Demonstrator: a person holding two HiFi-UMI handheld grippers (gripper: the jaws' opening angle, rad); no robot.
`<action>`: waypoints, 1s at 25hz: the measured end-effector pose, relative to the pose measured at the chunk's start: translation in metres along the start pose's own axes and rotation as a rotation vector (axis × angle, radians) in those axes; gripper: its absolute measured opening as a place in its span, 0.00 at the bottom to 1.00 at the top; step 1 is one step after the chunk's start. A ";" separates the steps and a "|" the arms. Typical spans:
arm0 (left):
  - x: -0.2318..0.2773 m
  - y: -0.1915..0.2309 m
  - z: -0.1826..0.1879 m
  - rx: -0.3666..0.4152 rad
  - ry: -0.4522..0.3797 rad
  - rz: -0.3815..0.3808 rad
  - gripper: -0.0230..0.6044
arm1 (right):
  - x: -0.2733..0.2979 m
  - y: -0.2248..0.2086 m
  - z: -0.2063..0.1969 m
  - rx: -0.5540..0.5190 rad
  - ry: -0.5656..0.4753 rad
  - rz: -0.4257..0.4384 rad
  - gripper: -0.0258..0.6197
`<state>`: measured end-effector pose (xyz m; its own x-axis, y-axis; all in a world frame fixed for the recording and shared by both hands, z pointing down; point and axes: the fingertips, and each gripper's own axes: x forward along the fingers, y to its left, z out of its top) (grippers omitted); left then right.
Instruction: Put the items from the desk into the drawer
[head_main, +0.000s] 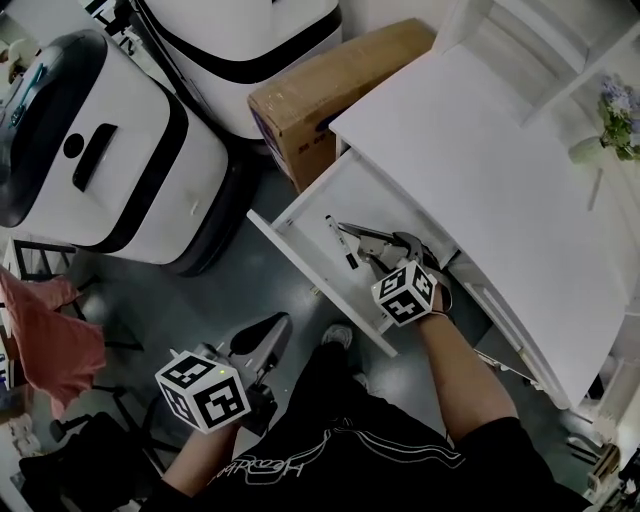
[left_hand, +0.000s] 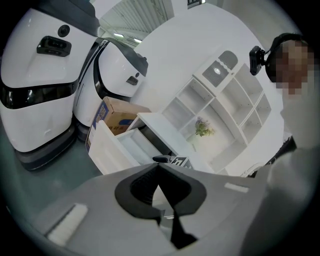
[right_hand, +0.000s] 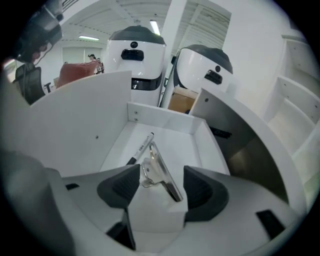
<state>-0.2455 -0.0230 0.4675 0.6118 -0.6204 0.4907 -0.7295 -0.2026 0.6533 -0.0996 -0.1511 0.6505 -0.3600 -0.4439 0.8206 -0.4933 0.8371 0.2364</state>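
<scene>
**Clip and pen are in the open drawer**

Your left claw (left_hand: 159, 166) is low by your side, out over the grey floor (head_main: 150, 295). Its two jaws are closed together and nothing is in them.

Your right claw (right_hand: 161, 176) is a bit farther out. It is over the open drawer (right_hand: 165, 123) and points down into it. Its jaws are wide apart and hold nothing.

A shiny metal clip (right_hand: 168, 184) lies in the drawer, in line with the gap between those jaws. The pads do not press on it. Just past the clip lies a marker pen (right_hand: 142, 148), very close to it.

The drawer sticks out from the white desk (head_main: 480, 150). Behind the drawer sits a brown cardboard box (head_main: 335, 85). Past the box stand big white machines (head_main: 110, 150).
</scene>
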 end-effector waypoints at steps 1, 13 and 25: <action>-0.002 -0.003 -0.004 0.002 -0.003 0.000 0.05 | -0.007 0.001 0.000 0.019 -0.015 0.000 0.42; -0.029 -0.123 -0.032 0.132 -0.075 -0.146 0.05 | -0.272 0.040 0.042 0.435 -0.596 0.303 0.42; -0.077 -0.307 -0.069 0.499 -0.119 -0.369 0.05 | -0.490 0.101 0.018 0.469 -0.874 0.306 0.05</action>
<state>-0.0479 0.1396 0.2691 0.8331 -0.5162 0.1985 -0.5493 -0.7304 0.4059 0.0125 0.1447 0.2631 -0.8783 -0.4667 0.1036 -0.4750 0.8278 -0.2984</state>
